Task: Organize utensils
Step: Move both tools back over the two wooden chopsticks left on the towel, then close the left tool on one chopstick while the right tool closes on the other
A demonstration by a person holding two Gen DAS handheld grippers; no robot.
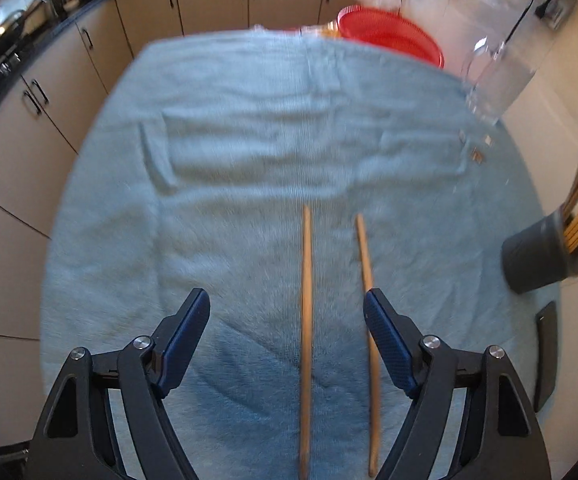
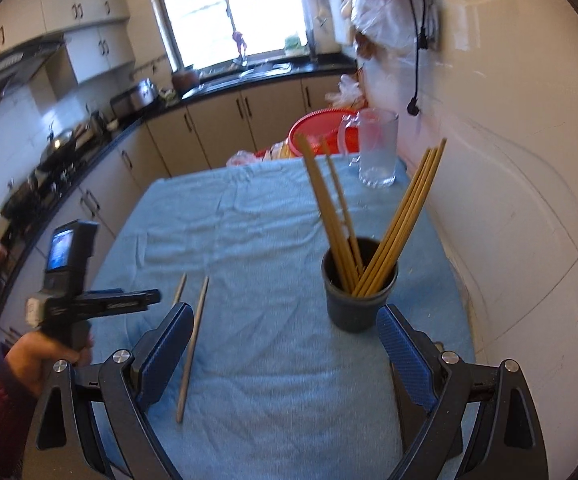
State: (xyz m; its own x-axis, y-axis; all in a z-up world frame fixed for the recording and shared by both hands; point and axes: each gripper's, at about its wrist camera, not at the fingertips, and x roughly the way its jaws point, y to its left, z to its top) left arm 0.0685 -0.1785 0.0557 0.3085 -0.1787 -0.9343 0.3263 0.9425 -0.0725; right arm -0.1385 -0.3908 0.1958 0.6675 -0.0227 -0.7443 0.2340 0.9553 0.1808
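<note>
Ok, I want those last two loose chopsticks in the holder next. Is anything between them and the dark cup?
Nothing visible. The two chopsticks lie flat on the blue towel, and only bare cloth separates them from the dark cup. The glass mug stands farther back, off that path. The left gripper is open above the sticks.

Bright window glare, motion blur, fisheye-warped edges

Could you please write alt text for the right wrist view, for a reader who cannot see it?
The open right gripper hangs above a blue towel, facing a dark cup holding upright chopsticks. Two loose chopsticks lie on the towel to the left, near the left gripper.
</note>
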